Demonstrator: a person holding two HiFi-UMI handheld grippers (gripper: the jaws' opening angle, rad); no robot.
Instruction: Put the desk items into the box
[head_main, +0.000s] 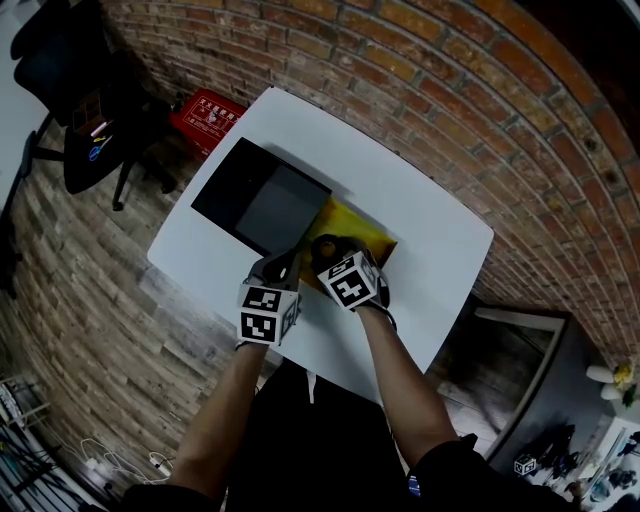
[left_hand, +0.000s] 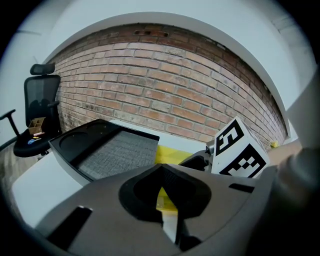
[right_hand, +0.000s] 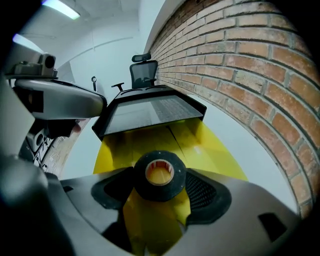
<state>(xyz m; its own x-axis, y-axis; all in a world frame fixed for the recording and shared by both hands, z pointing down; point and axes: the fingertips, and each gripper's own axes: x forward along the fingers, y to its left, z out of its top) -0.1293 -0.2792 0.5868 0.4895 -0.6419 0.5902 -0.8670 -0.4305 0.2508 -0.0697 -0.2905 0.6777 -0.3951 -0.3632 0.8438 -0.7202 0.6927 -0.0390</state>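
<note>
Packing the tape roll (right_hand: 176, 186)
Right gripper (right_hand: 159, 188) jaws pinch the black roll; left gripper (left_hand: 161, 172) jaws are closed, empty. Next it likely needs carrying over the box (head_main: 228, 186).

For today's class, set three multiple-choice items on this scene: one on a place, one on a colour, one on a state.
1. Where does the black box stand?
A. on the white table
B. on the floor
C. on a chair

2. What colour is the sheet by the box?
A. yellow
B. green
C. red

3. What do the right tongs hold?
A. nothing
B. a roll of black tape
C. a pen

Answers: 1 A, the table's top shows around the box; 2 A, both views show yellow; 3 B, the roll sits between the jaws.
</note>
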